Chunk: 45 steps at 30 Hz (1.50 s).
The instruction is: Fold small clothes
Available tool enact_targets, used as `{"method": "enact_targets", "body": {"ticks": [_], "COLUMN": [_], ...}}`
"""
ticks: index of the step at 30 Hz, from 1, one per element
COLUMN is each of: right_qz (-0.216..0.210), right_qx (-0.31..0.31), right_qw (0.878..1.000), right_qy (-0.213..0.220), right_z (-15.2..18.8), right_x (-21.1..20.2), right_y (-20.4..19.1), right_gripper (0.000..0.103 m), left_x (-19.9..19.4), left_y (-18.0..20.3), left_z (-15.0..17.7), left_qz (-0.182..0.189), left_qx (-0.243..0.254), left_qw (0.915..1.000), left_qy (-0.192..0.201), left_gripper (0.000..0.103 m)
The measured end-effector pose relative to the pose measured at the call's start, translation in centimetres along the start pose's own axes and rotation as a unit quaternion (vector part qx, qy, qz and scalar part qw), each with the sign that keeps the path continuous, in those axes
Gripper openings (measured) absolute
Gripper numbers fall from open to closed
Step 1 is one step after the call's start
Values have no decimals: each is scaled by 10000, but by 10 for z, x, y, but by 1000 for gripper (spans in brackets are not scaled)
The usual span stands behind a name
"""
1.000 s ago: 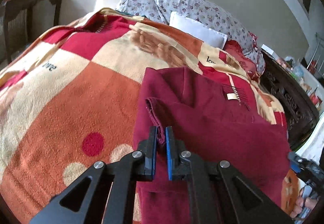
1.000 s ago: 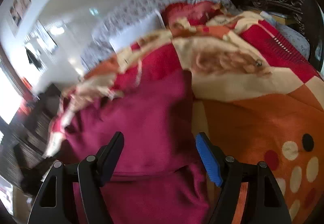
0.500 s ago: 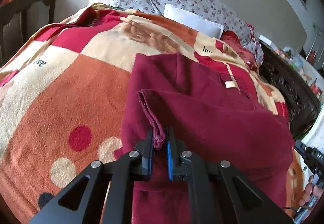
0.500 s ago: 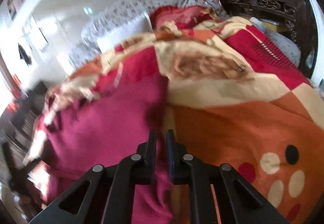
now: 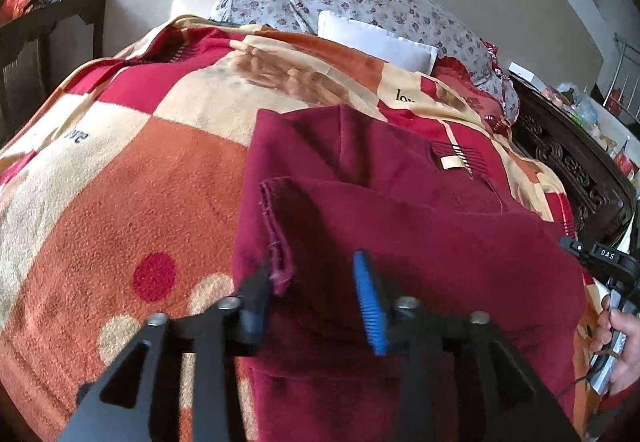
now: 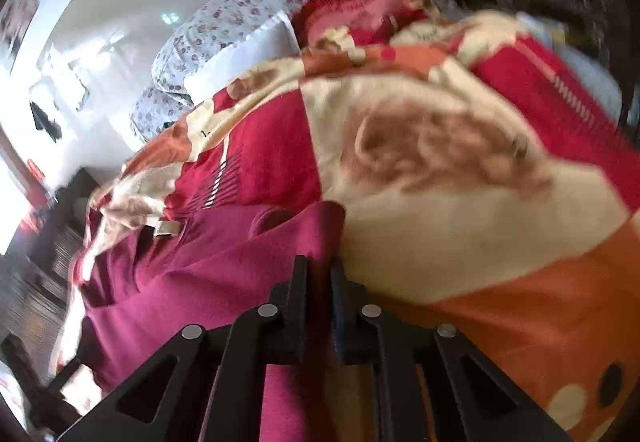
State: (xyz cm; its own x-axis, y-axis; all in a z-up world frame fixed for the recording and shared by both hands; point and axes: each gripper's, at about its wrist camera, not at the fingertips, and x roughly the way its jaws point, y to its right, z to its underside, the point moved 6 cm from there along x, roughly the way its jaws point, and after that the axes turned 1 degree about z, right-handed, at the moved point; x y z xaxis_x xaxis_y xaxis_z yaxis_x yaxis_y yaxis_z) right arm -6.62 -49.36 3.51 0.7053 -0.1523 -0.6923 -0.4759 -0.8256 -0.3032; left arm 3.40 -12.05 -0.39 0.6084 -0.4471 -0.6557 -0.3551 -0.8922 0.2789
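A maroon garment lies on a patterned blanket, its near part folded over the rest, a beige label showing on the lower layer. My left gripper is open; the folded corner hangs against its left finger, the jaws standing apart. In the right wrist view the same garment lies at left, and my right gripper is shut on its edge, with cloth running between the fingers. That view is motion-blurred.
The orange, red and cream blanket covers the bed. Floral pillows and a white pillow lie at the head. A dark carved wooden bed frame runs along the right. The person's hand with the other gripper shows at right.
My left gripper has opened and let go of the folded corner it was pinching. My right gripper, open a second ago, closed on the garment's edge and has moved with it.
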Motion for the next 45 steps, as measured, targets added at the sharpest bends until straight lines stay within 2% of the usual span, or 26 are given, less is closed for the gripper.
{"method": "enact_targets", "body": {"ticks": [1,2,3,4,7,9,10,11,13,15,16,18,19,22,23,25,28,30,34,37,42,45], "right_qz": [235,598,784,700,99,81,18,-154,-338,-604,-674,-564,-477,-542,-418,-187,-164,-45,96,-93,-428,-407], "right_qx": [-104,-215,-257,-207,283,114,74,34,88,157,137,-63,-224,-267,-345,-334,-210,-339,-197,-229,-478,-616], "right_qw": [9997,9980,9965,9973,9995,9998,9999,9999,9994,9978,9972,9977,9977,9979,9984,9991,9993,9992,9998,9997,9979,9973], "right_qy": [-17,-50,-92,-38,36,122,112,47,-85,-227,-278,-382,-434,-245,-135,-166,-251,-213,-38,89,-46,-40], "right_z": [1,2,3,2,1,6,9,16,27,40,45,56,60,58,57,59,65,62,56,58,69,71], "right_x": [4,11,16,15,-11,-33,-39,-46,-49,-48,-46,-38,-33,-41,-45,-41,-32,-36,-57,-73,-74,-68], "right_y": [3,7,12,15,19,12,8,3,-2,-9,-11,-16,-17,-14,-12,-2,2,-2,-3,-15,-46,-55], "right_gripper": [3,1,1,1,2,4,18,49,82,81,76,33,24,13,10,9,9,9,14,17,30,42], "left_x": [1,2,3,4,7,7,7,8,9,8,8,5,3,-1,-1,0,2,3,5,6,8,10], "left_y": [1,2,3,3,3,3,3,3,4,5,6,9,9,9,9,7,6,7,8,8,9,9], "left_z": [0,1,1,2,4,4,4,4,5,6,6,5,5,3,3,3,4,5,7,7,9,10], "left_qz": [-47,-94,-133,-178,-229,-221,-214,-208,-200,-178,-157,-120,-91,-15,-9,14,-17,-83,-168,-201,-268,-307], "left_qx": [37,99,136,168,207,217,213,216,224,247,266,295,310,260,219,130,110,167,238,262,335,364], "left_qw": [10000,9999,9998,9997,9995,9995,9995,9995,9995,9995,9995,9995,9994,9995,9996,9998,9999,9998,9996,9995,9991,9989], "left_qy": [14,15,1,-26,-69,-59,-58,-54,-47,-27,-1,51,101,175,181,141,104,79,36,24,-1,-49], "left_gripper": [57,60,60,60,60,61,62,63,65,69,72,74,75,85,86,86,86,86,86,86,86,87]}}
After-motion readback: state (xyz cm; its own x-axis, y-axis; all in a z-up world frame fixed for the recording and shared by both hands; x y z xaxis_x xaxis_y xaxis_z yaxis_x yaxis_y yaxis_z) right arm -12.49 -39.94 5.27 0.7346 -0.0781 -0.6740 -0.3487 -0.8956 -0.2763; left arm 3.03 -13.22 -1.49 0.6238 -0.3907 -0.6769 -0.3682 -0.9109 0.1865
